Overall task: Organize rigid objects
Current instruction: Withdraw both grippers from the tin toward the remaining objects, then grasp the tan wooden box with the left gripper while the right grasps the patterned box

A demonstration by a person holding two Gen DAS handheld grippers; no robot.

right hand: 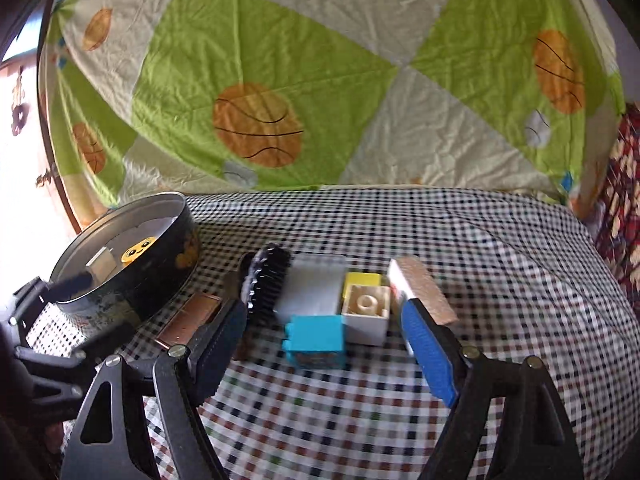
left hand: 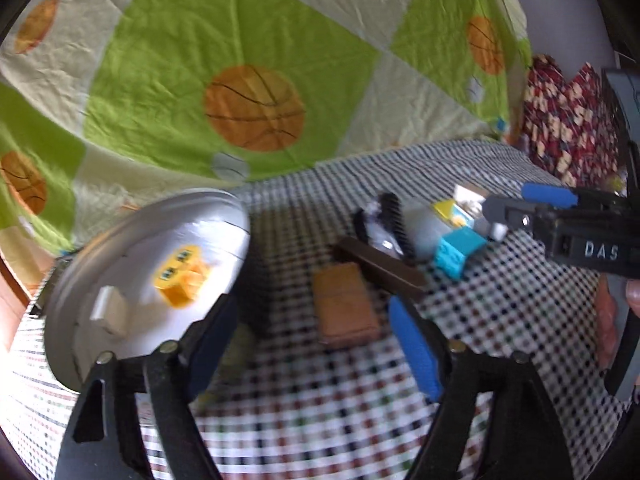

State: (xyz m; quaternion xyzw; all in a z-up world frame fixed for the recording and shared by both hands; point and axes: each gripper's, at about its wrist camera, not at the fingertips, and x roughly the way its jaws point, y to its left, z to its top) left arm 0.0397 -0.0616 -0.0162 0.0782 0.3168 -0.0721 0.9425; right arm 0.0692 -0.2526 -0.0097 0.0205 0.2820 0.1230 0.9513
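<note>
A round metal tin [left hand: 80,280] [right hand: 132,276] sits at the left and holds a yellow face brick [left hand: 182,280] [right hand: 138,250] and a white block [left hand: 110,310]. My left gripper [left hand: 312,332] is open and empty beside the tin, above a tan block [left hand: 344,308]. My right gripper [right hand: 320,336] is open and empty, its fingers either side of a cyan brick [right hand: 316,338] [left hand: 458,252]. Behind it lie a white brick [right hand: 366,312], a yellow brick [right hand: 362,280], a grey box [right hand: 314,284], a black comb [right hand: 266,284] [left hand: 394,224] and a wooden block [right hand: 424,288].
A checkered cloth [right hand: 480,260] covers the table. A green and cream basketball sheet [right hand: 280,80] hangs behind. A dark brown bar [left hand: 380,268] lies between comb and tan block. A copper-coloured flat piece [right hand: 188,320] lies near the tin. Patterned red fabric [left hand: 568,120] is at the right.
</note>
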